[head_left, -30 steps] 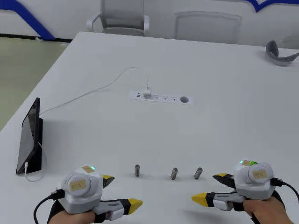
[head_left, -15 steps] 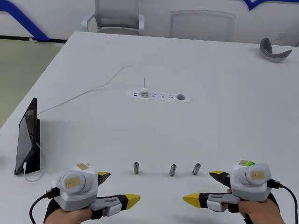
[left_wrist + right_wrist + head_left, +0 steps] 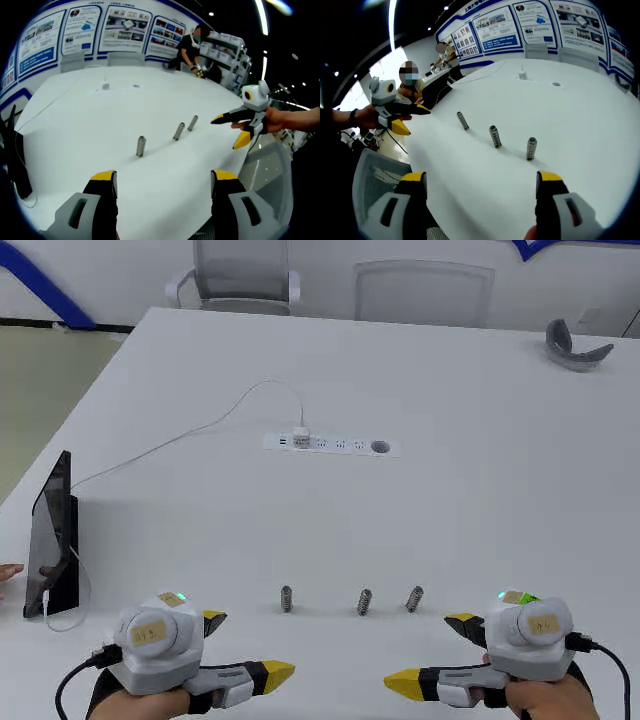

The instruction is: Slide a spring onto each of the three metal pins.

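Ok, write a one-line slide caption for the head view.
Left hand-held gripper and right hand-held gripper, both open, near three springs on the white table.

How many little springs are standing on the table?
3, standing in a row on the table: left spring, middle spring, right spring. None looks hidden.

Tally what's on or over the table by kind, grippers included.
Upright springs: 3
Power strip: 1
Charger plug with cable: 1
Tablet: 1
Grey curved band: 1
Grippers: 2, left gripper and right gripper, both open
Total: 9
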A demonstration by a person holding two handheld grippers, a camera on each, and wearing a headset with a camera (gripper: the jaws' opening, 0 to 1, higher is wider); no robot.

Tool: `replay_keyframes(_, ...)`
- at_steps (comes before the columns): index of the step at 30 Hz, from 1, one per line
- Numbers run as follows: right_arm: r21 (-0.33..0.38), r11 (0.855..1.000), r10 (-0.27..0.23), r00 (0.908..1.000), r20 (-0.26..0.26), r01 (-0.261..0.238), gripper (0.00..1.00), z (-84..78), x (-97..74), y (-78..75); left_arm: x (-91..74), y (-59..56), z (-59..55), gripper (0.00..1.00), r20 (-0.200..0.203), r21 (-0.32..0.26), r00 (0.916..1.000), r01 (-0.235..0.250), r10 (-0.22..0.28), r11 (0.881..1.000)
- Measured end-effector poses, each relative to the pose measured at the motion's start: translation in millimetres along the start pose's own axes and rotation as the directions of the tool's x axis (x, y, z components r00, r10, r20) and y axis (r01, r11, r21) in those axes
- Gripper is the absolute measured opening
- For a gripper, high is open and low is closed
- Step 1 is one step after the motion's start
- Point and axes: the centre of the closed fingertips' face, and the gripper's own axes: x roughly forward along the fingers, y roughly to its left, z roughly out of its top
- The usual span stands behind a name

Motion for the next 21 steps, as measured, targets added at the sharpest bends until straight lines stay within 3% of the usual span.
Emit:
replay_keyframes(5, -0.010, 1.000, 0.015, 0.9998, -0.016, -0.015, 0.94, -4.0, 0.7, 4.1, 2.0, -3.1, -3.6, 0.80, -0.027, 0.012, 0.9996, 0.009, -0.008, 1.000)
replay_keyframes(11, -0.011, 1.000, 0.024, 0.9997, -0.009, -0.024, 0.94, -4.0, -0.6, 8.4, 2.0, -2.7, -2.5, 0.81, -0.022, 0.015, 0.9997, 0.007, -0.007, 1.000)
replay_keyframes(17, -0.023, 0.999, 0.033, 0.9984, -0.047, -0.034, 0.95, -12.3, -0.1, 15.1, 2.2, -1.3, -5.3, 0.81, -0.029, 0.013, 0.9996, 0.008, -0.007, 1.000)
replay_keyframes(21, -0.028, 0.999, 0.038, 0.9986, -0.036, -0.039, 0.95, -11.3, 0.6, 17.2, 1.8, -0.8, -4.5, 0.81, -0.024, 0.017, 0.9997, 0.005, -0.005, 1.000)
